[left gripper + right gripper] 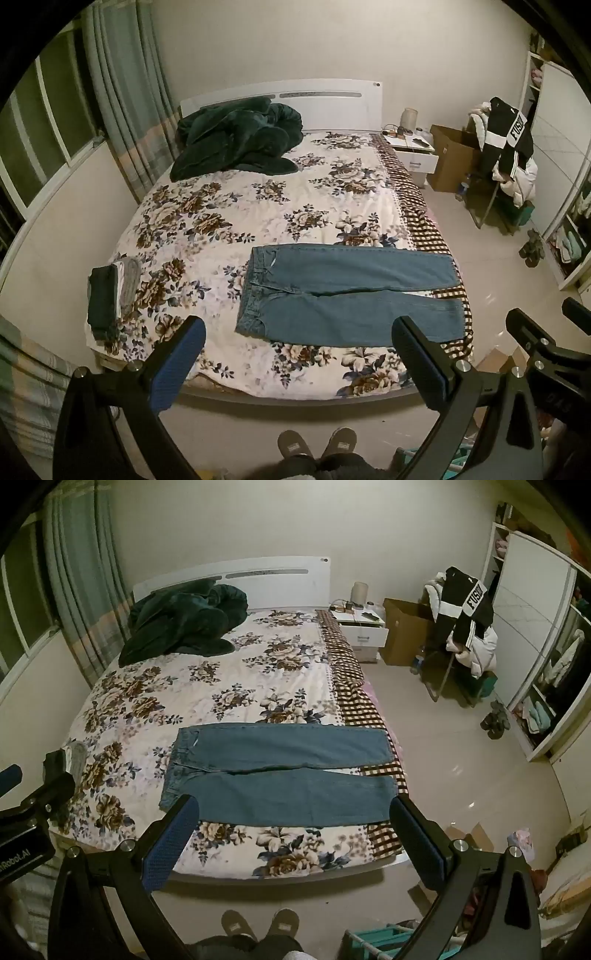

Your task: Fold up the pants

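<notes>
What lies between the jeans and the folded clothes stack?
Only bare floral bedspread lies between the jeans and the stack, clearest in the left wrist view.

You have a bed (207, 236) with a floral cover before you. A dark green blanket (236, 138) lies heaped at its far left corner, against the white headboard (332, 103). A small stack of folded clothes (110, 291) sits at the near left edge. A checked sheet (424, 221) runs along the right edge. Beyond the far right corner you see a white nightstand (413, 153), then a cardboard box (450, 162) and a chair piled with clothes (506, 155). Curtains (122, 99) hang at left.
</notes>
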`<state>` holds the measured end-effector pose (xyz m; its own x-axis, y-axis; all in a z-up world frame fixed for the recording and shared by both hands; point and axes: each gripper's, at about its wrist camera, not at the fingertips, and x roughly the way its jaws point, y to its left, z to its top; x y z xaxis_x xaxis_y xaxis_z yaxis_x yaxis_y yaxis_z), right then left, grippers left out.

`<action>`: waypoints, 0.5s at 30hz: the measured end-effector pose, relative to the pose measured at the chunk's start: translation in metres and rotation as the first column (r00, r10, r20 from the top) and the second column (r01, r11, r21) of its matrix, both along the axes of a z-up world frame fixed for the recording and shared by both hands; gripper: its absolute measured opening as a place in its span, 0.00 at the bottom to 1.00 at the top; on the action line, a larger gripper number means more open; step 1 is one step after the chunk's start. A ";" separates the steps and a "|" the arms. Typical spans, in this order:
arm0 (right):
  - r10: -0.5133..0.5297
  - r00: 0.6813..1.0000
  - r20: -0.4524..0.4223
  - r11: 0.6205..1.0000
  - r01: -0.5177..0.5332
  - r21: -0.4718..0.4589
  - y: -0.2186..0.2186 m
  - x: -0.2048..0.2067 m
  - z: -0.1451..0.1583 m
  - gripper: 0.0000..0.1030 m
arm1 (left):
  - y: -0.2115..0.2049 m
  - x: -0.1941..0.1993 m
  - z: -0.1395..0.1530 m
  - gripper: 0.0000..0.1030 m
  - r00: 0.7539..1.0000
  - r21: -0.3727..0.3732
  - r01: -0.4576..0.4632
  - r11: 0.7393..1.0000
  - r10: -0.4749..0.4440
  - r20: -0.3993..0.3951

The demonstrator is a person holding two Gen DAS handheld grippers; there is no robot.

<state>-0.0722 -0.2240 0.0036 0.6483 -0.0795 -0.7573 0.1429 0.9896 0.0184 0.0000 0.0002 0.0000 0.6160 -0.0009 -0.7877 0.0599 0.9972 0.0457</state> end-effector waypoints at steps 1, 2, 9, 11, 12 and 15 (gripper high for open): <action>-0.002 1.000 0.001 1.000 0.002 0.001 0.000 0.000 0.000 1.00 | -0.001 0.000 0.000 1.00 1.000 0.009 0.000 1.000 0.000 -0.002; -0.002 1.000 -0.001 1.000 0.002 -0.005 0.000 0.000 0.000 1.00 | 0.000 0.000 0.000 1.00 1.000 0.002 0.000 1.000 0.000 0.000; 0.003 1.000 -0.002 1.000 -0.003 -0.005 0.000 0.000 0.000 1.00 | 0.000 0.003 -0.001 1.00 1.000 -0.005 -0.012 1.000 0.012 0.004; 0.004 1.000 0.000 1.000 -0.004 -0.006 0.002 0.002 0.002 1.00 | 0.005 -0.001 0.005 1.00 1.000 -0.009 -0.009 1.000 0.009 0.007; 0.006 1.000 0.001 1.000 -0.006 -0.004 0.003 0.001 0.003 1.00 | 0.005 -0.001 0.006 1.00 1.000 -0.010 -0.009 1.000 0.009 0.007; 0.011 1.000 0.004 1.000 -0.011 -0.003 0.005 -0.005 0.007 1.00 | 0.005 -0.001 0.007 1.00 1.000 -0.009 -0.008 1.000 0.008 0.008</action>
<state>-0.0773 -0.2195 0.0109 0.6523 -0.0744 -0.7543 0.1315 0.9912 0.0160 -0.0011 0.0053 0.0075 0.6222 -0.0027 -0.7828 0.0512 0.9980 0.0372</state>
